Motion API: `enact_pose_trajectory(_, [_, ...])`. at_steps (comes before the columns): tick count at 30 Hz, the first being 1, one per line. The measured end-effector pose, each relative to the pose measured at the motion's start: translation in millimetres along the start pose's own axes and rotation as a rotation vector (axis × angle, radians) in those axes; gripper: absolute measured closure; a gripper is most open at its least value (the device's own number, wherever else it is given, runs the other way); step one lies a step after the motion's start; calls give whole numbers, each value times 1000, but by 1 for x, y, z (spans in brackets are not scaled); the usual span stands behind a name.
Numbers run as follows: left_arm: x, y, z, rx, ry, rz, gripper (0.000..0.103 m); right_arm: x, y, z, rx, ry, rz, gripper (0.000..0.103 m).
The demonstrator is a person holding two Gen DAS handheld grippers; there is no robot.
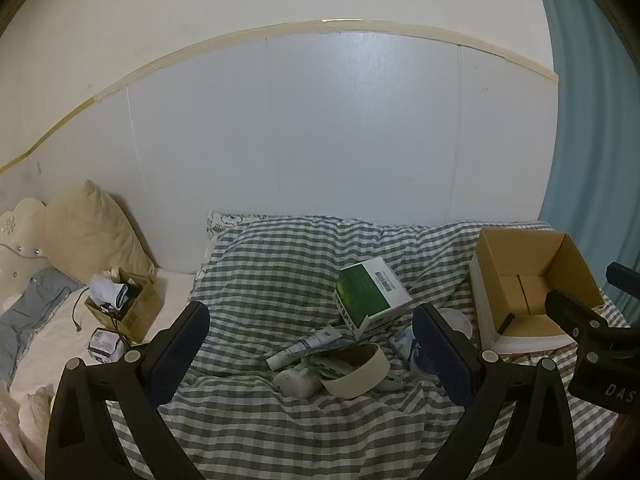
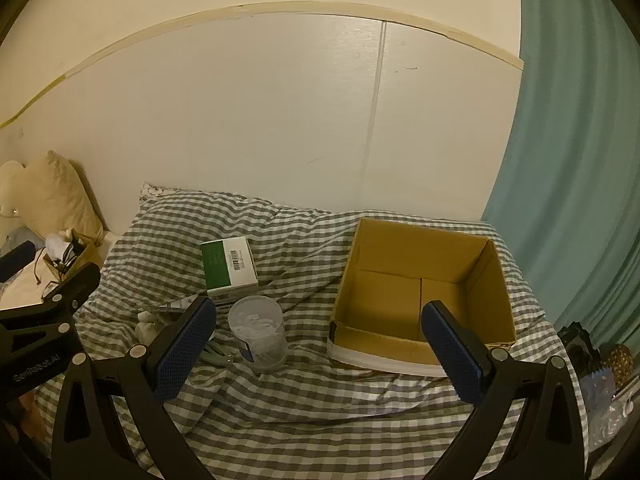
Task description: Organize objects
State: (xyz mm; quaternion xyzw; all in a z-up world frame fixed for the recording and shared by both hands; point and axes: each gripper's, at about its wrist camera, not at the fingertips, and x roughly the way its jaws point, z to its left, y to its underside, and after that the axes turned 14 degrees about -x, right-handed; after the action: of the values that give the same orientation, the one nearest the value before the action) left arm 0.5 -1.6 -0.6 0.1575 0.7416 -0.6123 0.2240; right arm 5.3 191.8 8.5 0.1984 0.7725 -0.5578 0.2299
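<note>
Left gripper (image 1: 310, 344), jaws spread wide and holding nothing, hovers above the checked duvet (image 1: 280, 272) of the bed. Far left, beside the cream pillow (image 1: 90, 232), a small cardboard box (image 1: 132, 312) already stuffed with oddments sits on the pale sheet, with a small purple-and-white packet (image 1: 105, 345) just in front of it. Directly ahead of the left gripper, between its fingers, lies the loose clutter: a white tube (image 1: 304, 346) with its long axis running left-low to right-high, a roll of masking tape (image 1: 358, 368) tipped on edge, and a white pump top (image 1: 294, 382) touching the roll's left side. Just behind these stands a green-and-white carton (image 1: 370, 296), tilted on the folds.

Right gripper (image 2: 320, 350), likewise spread and empty, looks over a clear plastic tub (image 2: 260, 332) that stands upright near its left finger. To the right, the open cardboard box (image 2: 424, 248), empty inside, rests on the duvet ahead of the right finger; a teal curtain (image 2: 568, 160) hangs beyond.

Judged from this layout, the sorting has scarcely begun into the open box. The tape-and-tube cluster lies nearer the left gripper; the tub and the open box lie nearer the right. The tube's slant would call for a grasp across its narrow width.
</note>
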Motion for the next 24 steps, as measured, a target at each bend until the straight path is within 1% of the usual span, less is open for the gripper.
enact_pose_trajectory(24, [1,2,3,0,-11,8,0,-1,-1,8,-19,-9,0,0])
